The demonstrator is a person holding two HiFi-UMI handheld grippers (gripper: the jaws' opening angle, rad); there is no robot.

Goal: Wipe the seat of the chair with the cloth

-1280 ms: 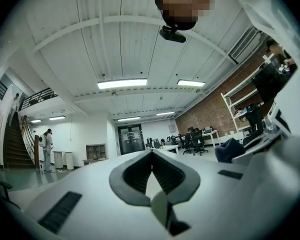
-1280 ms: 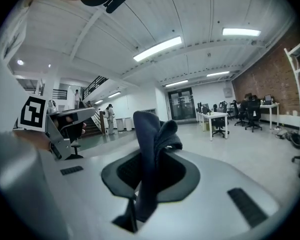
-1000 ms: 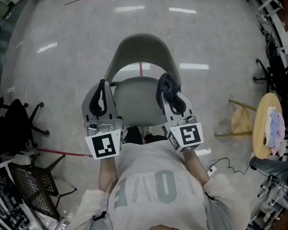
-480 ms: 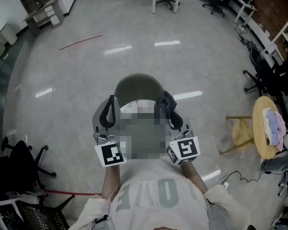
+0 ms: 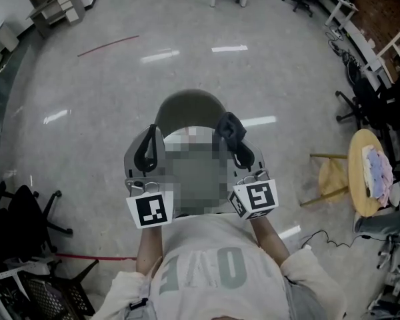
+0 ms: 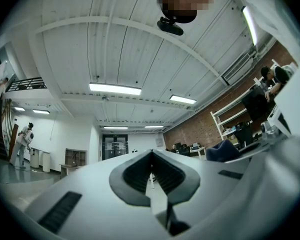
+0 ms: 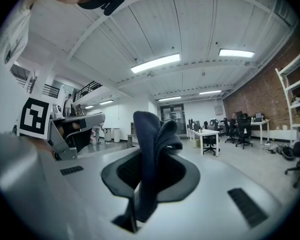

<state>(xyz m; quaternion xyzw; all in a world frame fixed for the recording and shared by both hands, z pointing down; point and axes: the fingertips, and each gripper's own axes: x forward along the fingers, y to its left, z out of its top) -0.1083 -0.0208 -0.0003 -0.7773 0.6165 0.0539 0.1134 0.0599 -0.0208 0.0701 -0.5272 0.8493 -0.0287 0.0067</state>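
Left gripper (image 6: pixel 151 153): jaws together, pads meeting along one seam, nothing between them. Right gripper (image 7: pixel 150 154): jaws clamped on the cloth (image 7: pixel 149 129), dark blue; a bunched fold stands up past the tips and a tail hangs back through the pads.

Both gripper views point up and forward, so neither takes in the chair. In the head view the chair (image 5: pixel 190 107) sits just beyond and below both pairs of jaws. Its grey curved backrest is clear, but the seat between the two grippers cannot be made out. Whether the cloth touches the seat cannot be told. The person's forearms run back from the marker cubes (image 5: pixel 150 210); the hands are hidden behind them.

Floor (image 5: pixel 107 112): grey, polished, with streaks of lamp glare. Off to the right of the right jaws is a round wooden tabletop (image 5: pixel 359 179) with pale folded fabric on it, partly cut by the frame edge. The ceiling (image 6: pixel 115 44) is white and ribbed, with strip lights. A brick wall (image 6: pixel 200 129) and desks (image 7: pixel 207 133) lie far ahead.
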